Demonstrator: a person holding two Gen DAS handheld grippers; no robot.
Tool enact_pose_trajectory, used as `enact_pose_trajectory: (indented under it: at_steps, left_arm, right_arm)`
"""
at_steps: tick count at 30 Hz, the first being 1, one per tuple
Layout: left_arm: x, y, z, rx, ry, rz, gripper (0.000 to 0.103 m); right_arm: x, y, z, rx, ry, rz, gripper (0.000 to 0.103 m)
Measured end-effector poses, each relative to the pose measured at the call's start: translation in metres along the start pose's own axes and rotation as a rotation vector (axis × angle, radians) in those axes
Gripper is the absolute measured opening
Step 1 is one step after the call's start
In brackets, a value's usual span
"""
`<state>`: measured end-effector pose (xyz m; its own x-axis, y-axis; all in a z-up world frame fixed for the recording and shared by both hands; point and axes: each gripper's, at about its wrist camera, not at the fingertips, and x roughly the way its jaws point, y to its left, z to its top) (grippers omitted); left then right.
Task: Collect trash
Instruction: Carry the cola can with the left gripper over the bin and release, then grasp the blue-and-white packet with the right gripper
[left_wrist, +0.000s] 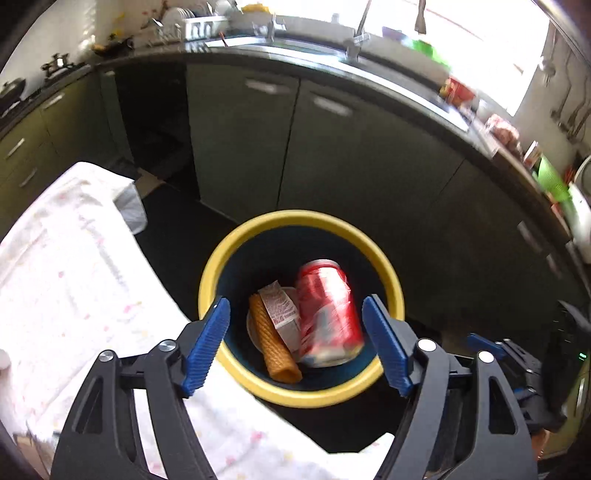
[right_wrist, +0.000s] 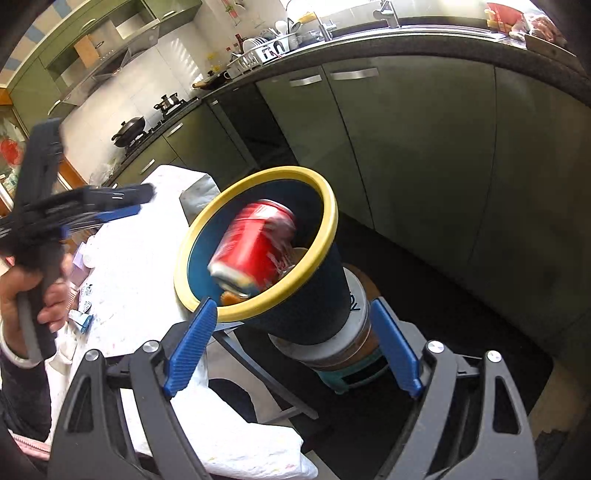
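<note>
**K:** Left wrist view: red can (left_wrist: 327, 314) is inside the yellow-rimmed bin (left_wrist: 299, 218), blurred, looks mid-drop or just landing. It sits straight ahead of and below the left gripper (left_wrist: 295, 345), between the lines of the two fingers but touching neither. Jaws spread wide, nothing between the pads (left_wrist: 207, 347).

**M:** Long axis?

**K:** Runs roughly away from the tool, slightly tilted, top end far, base near. Beside it on the tool's left: an orange wafer-like roll (left_wrist: 273, 339) and a printed wrapper (left_wrist: 280, 312), both in the bin bottom.

**M:** Right side?

**K:** Right gripper (right_wrist: 291, 347) is also spread and empty. The bin stands ahead of it on a stool (right_wrist: 354, 373); can (right_wrist: 255, 247) shows through the bin mouth. Left gripper (right_wrist: 122, 205) comes in from this tool's left, held in a hand (right_wrist: 33, 295).

**M:** What's left?

**K:** Small items lie on the white-clothed table (right_wrist: 147, 258), left of the right tool; too blurred to name. Left hand is the nearer one to them, I'd judge. Next pick likely turns that way, away from the bin.
</note>
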<state>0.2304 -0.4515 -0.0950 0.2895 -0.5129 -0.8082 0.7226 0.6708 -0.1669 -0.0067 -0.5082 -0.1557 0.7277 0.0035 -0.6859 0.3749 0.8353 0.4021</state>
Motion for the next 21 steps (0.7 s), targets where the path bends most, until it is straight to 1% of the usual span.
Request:
enact_pose_trajectory:
  at_steps: [3,5,6,9,11,15,19,21]
  left_arm:
    - [-0.04,0.01,-0.018,-0.019,-0.077,-0.002,0.087]
    - [-0.07,0.018,-0.036,-0.043,-0.121,-0.001,0.088]
    - [-0.083,0.022,-0.044,-0.054,-0.14,0.0,0.09]
    - [-0.128,0.043,-0.074,-0.119,-0.209,0.023,0.092]
    - [-0.157,0.06,-0.097,-0.164,-0.255,0.052,0.094]
    - [-0.198,0.095,-0.138,-0.219,-0.285,0.115,0.094]
    - [-0.239,0.128,-0.188,-0.28,-0.301,0.21,0.095]
    - [-0.256,0.144,-0.214,-0.313,-0.303,0.258,0.097]
  right_arm:
    - [0.003,0.006,0.0,-0.005,0.003,0.009,0.081]
    - [0.003,0.012,0.0,-0.017,0.005,0.014,0.081]
    - [0.003,0.016,-0.001,-0.025,0.006,0.015,0.082]
    - [0.005,0.032,-0.001,-0.056,0.011,0.023,0.082]
    - [0.008,0.045,-0.001,-0.081,0.02,0.029,0.082]
    - [0.016,0.078,-0.003,-0.148,0.045,0.06,0.083]
    - [0.025,0.119,-0.007,-0.23,0.063,0.112,0.083]
    - [0.034,0.146,-0.01,-0.282,0.082,0.151,0.082]
